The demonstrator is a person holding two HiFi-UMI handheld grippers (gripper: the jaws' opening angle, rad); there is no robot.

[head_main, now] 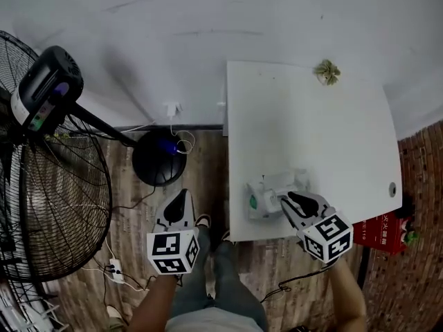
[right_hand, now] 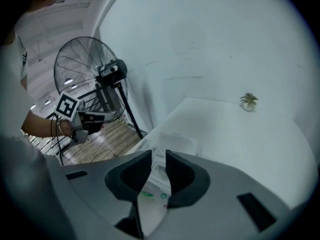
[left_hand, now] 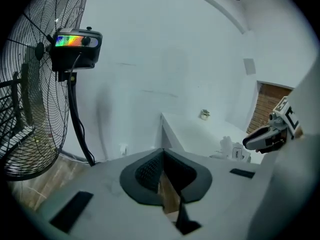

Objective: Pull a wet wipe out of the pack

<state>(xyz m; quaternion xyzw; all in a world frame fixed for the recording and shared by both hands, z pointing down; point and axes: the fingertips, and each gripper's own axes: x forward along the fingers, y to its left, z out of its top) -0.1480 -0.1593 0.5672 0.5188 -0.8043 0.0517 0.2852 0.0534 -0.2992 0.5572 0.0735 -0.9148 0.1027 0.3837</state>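
The wet wipe pack (head_main: 266,196) lies near the front left corner of the white table (head_main: 325,137), with its lid up. My right gripper (head_main: 282,199) is down on the pack's top. In the right gripper view its jaws (right_hand: 158,156) stand a narrow slit apart, pinched on a white wet wipe (right_hand: 158,171) that rises from the pack (right_hand: 150,196). My left gripper (head_main: 181,194) hangs over the floor left of the table, shut with nothing in it (left_hand: 162,151). From there the pack (left_hand: 232,151) and the right gripper (left_hand: 252,141) show at the right.
A large standing fan (head_main: 41,151) and its round base (head_main: 159,158) fill the floor on the left. A small dried plant (head_main: 327,71) sits at the table's far edge. A power strip (head_main: 114,272) and cables lie on the floor; a red box (head_main: 384,230) is at the right.
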